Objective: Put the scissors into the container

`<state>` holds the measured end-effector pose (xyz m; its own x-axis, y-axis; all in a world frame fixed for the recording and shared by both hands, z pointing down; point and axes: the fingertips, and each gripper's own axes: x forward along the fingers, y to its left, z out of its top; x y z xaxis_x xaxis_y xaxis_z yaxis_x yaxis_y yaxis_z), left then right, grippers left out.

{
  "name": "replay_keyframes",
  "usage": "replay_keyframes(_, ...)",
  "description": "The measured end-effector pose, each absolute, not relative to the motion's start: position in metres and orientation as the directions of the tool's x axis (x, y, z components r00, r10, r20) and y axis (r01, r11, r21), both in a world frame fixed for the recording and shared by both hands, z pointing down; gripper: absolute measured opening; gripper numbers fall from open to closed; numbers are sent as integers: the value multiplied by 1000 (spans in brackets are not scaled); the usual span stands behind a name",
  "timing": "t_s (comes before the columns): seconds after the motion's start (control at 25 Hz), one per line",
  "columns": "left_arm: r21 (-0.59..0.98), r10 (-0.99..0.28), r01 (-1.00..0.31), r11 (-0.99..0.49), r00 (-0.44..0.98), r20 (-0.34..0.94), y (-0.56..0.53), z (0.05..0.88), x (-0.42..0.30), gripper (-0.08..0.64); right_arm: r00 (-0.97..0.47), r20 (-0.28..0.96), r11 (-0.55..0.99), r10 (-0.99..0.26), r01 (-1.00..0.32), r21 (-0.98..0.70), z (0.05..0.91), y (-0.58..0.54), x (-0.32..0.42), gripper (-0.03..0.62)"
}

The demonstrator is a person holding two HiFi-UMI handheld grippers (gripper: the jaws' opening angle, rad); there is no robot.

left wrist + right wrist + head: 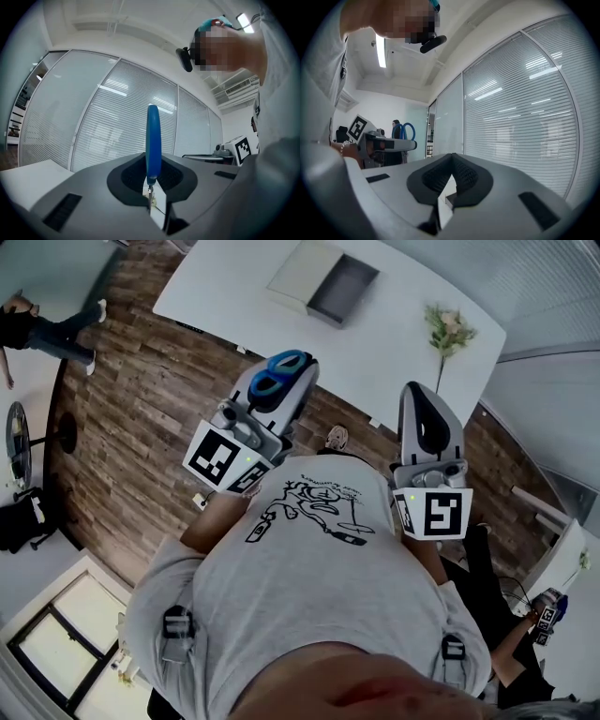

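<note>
In the head view, blue-handled scissors [281, 371] stick out of my left gripper [277, 388], which is shut on their blades. The left gripper view has a blue handle [153, 140] edge-on, rising from the closed jaws of the left gripper [151, 188]. My right gripper [427, 420] is held level beside it, shut with nothing in it [451, 174]. From the right gripper view the scissors [405, 131] and the left gripper show at the left. The container [343, 289], an open grey box, lies on the white table [234, 292] ahead, apart from both grippers.
A beige lid or flap [300, 276] lies beside the box. A flower stem [448, 332] stands at the table's right end. Wooden floor [141, 409] lies between me and the table. Glass walls with blinds [525, 108] surround the room; another person [47, 329] stands far left.
</note>
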<state>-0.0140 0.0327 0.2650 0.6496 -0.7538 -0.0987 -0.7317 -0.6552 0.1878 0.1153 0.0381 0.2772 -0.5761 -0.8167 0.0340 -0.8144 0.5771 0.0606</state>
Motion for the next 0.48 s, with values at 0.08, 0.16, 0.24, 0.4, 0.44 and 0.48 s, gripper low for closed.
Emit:
replay_keyframes(0.08,189,-757,-734,-652,646,-98,21,267,-7,43,-583,35,584,-812,-810,58,280,25,121,6)
replay_keyframes(0.16,190,-762,-740,-645,640,-95,11,270,-1,43,-590,38,592,-806,-804,55,283,14,126,6)
replay_keyframes(0.24,192,-767,-745,-639,635,-90,3,272,3,43,-597,44,598,-801,-800,49,286,4,130,6)
replay_keyframes(0.4,196,-775,-753,-629,628,-73,-11,277,6,43,-611,52,613,-790,-789,42,290,-13,132,6)
replay_keyframes(0.44,197,-776,-754,-627,627,-69,-15,278,6,43,-614,53,616,-788,-787,44,290,-17,131,6)
replay_keyframes(0.48,198,-776,-754,-626,627,-66,-18,279,6,43,-615,55,617,-786,-785,45,291,-21,130,6)
